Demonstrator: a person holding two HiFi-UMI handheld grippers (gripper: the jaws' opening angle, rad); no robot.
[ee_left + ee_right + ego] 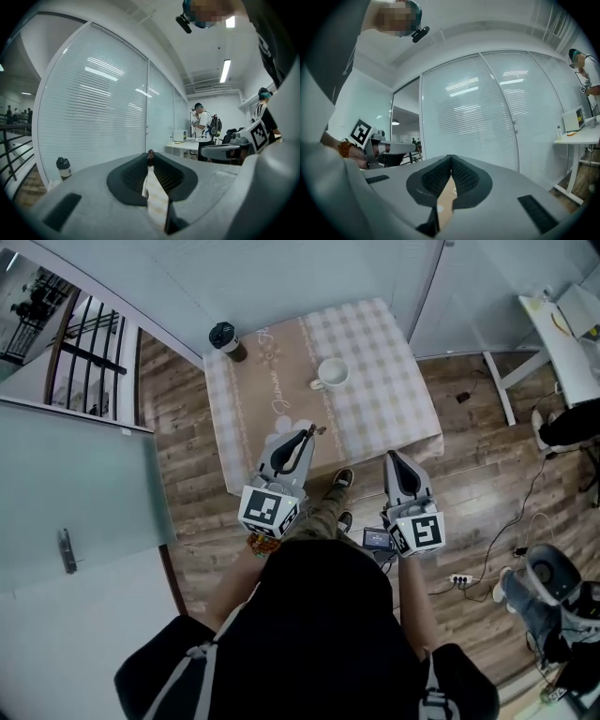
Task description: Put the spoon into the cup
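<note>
Person's black top [319, 634] fills 6 o'clock of the head view. Left gripper [307, 435] clenched on spoon [319, 429]; its own view shows the jaws pinched on the spoon's brown end [150, 153]. Spoon is held over the near edge of the table [375, 423], apart from the cup. Cup [333, 372] is white, upright on the checked cloth, at 1 o'clock from that gripper. Right gripper [393, 457] has jaws pressed together, nothing between them, at 3 o'clock of the left. Dark-lidded bottle [225, 337] at 10 o'clock of the cup.
</note>
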